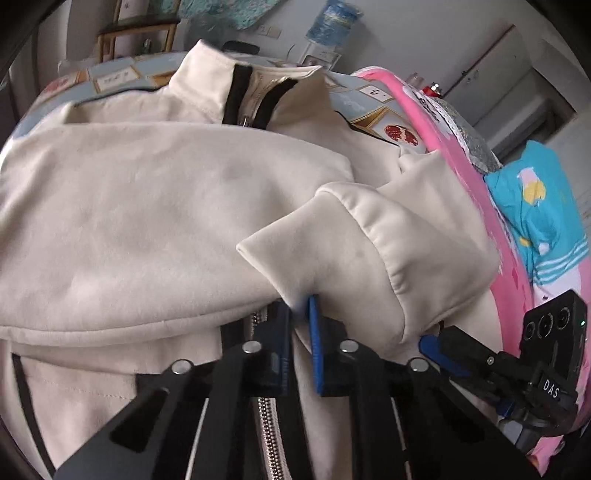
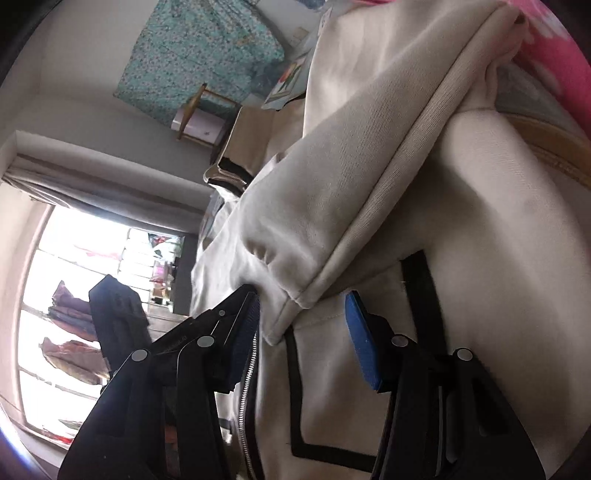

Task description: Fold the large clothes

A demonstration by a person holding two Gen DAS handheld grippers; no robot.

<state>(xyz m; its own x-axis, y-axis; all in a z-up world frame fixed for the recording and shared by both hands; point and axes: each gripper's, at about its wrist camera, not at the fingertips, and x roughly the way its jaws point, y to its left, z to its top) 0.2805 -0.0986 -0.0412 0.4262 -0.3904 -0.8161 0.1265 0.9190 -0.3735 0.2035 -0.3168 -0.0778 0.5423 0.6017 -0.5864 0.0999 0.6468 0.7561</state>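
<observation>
A cream zip-up jacket with black trim lies spread on a patterned tabletop, collar at the far side. One sleeve is folded across its front. My left gripper is shut on a pinch of that sleeve's cloth near the cuff. One blue finger of my right gripper pokes in under the cuff from the right. In the right wrist view the right gripper stands open around the corner of the sleeve cuff. Its blue pad is clear of the cloth, over the jacket.
A pink cloth and a turquoise garment lie along the right side. The patterned table cover shows past the collar, with a wooden chair behind. A bright window and a stool show at the left.
</observation>
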